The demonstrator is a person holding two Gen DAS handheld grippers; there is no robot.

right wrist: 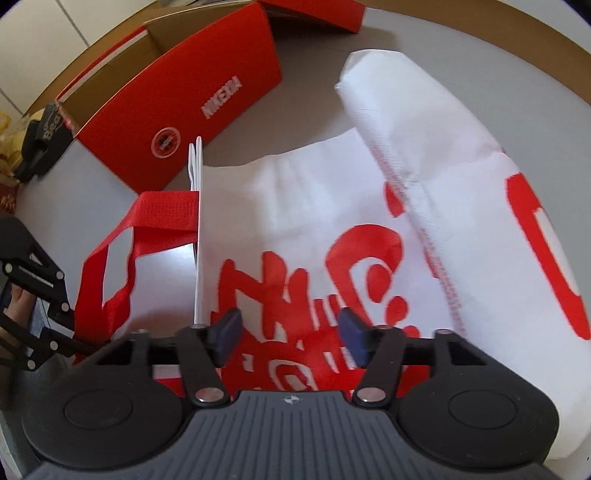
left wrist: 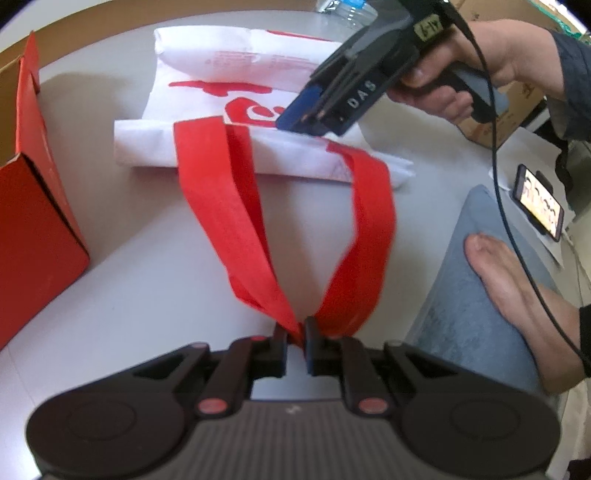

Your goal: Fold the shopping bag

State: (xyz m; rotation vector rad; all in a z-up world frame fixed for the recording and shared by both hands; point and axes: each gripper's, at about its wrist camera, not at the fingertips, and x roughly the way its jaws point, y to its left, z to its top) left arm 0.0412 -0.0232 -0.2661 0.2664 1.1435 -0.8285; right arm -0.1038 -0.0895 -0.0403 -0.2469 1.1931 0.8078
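Left gripper [left wrist: 295, 334] pinching red handles [left wrist: 236, 221], right gripper [right wrist: 290, 332] wide over shopping bag [right wrist: 295, 206]; risk: handles slipping free, fold springing open.

We see a pale grey table [left wrist: 147, 280] carrying a white shopping bag [left wrist: 207, 147] with red print, partly folded; an open red cardboard box [left wrist: 33, 206] stands just beside it. A clear plastic bottle [left wrist: 351, 9] lies at the far edge.
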